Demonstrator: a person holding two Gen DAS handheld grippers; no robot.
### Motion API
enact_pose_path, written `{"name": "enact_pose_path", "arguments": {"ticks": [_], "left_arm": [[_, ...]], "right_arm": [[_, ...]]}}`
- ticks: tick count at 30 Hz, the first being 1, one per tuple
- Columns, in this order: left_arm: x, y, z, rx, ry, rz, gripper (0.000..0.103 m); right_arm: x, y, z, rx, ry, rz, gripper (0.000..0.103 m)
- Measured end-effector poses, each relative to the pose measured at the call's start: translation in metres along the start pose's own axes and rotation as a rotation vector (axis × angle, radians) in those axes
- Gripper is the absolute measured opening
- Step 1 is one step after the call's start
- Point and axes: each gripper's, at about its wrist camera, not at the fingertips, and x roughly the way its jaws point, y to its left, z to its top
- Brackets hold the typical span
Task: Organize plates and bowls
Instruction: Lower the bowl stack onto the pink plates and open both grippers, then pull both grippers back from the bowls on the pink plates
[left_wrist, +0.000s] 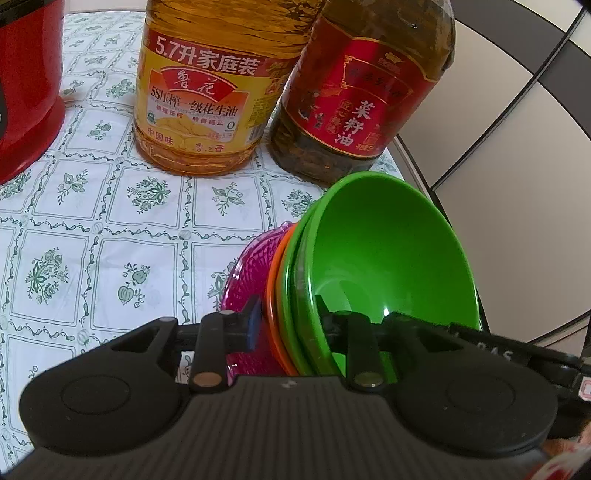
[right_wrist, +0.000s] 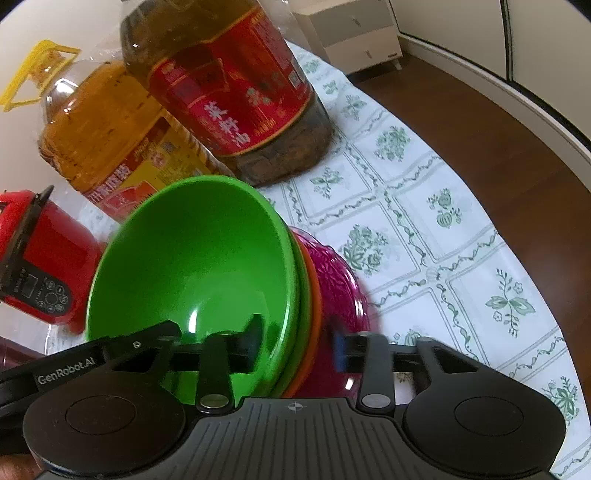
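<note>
Nearest in both wrist views is a tilted nested stack of dishes, and both grippers are clamped on it. The left gripper (left_wrist: 286, 317) has its jaws closed over the stack's edge, one finger inside the green bowl (left_wrist: 384, 251), the other against the pink patterned plate (left_wrist: 245, 280). The right gripper (right_wrist: 295, 338) grips the same stack likewise, one finger inside the green bowl (right_wrist: 192, 258), the other outside the pink plate (right_wrist: 340, 291). Between bowl and plate sit a second green rim and an orange dish (left_wrist: 275, 295). The stack hangs tilted above the floral tablecloth (left_wrist: 110, 206). Just behind the stack stands the dark oil bottle with a red label (left_wrist: 365, 96); beside it stands the golden oil bottle (left_wrist: 210, 92). Left of the stack is a red appliance (left_wrist: 26, 92).
</note>
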Motion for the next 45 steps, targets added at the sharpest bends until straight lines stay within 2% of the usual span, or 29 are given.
{"name": "enact_pose_path", "arguments": {"ticks": [2, 6, 11, 23, 26, 33, 42, 45], "left_arm": [[-0.001, 0.001, 0.000, -0.002, -0.003, 0.004, 0.027], [-0.005, 0.002, 0.000, -0.010, -0.020, 0.006, 0.039], [-0.013, 0.005, 0.000, -0.023, -0.035, -0.010, 0.047], [-0.044, 0.001, -0.004, -0.006, -0.088, -0.030, 0.053], [-0.053, 0.003, -0.005, -0.012, -0.099, -0.035, 0.058], [-0.088, 0.010, -0.013, -0.030, -0.151, -0.040, 0.065], [-0.127, 0.015, -0.045, 0.007, -0.202, 0.015, 0.071], [-0.138, 0.012, -0.062, 0.059, -0.243, 0.059, 0.071]], "right_arm": [[-0.003, 0.002, 0.000, -0.008, -0.015, 0.004, 0.056], [-0.008, 0.003, 0.002, -0.009, -0.027, 0.005, 0.058], [-0.016, 0.003, 0.000, -0.012, -0.045, 0.005, 0.059], [-0.044, 0.009, -0.002, -0.028, -0.077, 0.020, 0.061], [-0.053, 0.011, -0.003, -0.031, -0.079, 0.022, 0.061], [-0.082, 0.015, -0.010, -0.035, -0.097, 0.029, 0.062], [-0.117, 0.023, -0.039, -0.060, -0.111, 0.036, 0.062], [-0.126, 0.024, -0.053, -0.076, -0.121, 0.027, 0.062]]}}
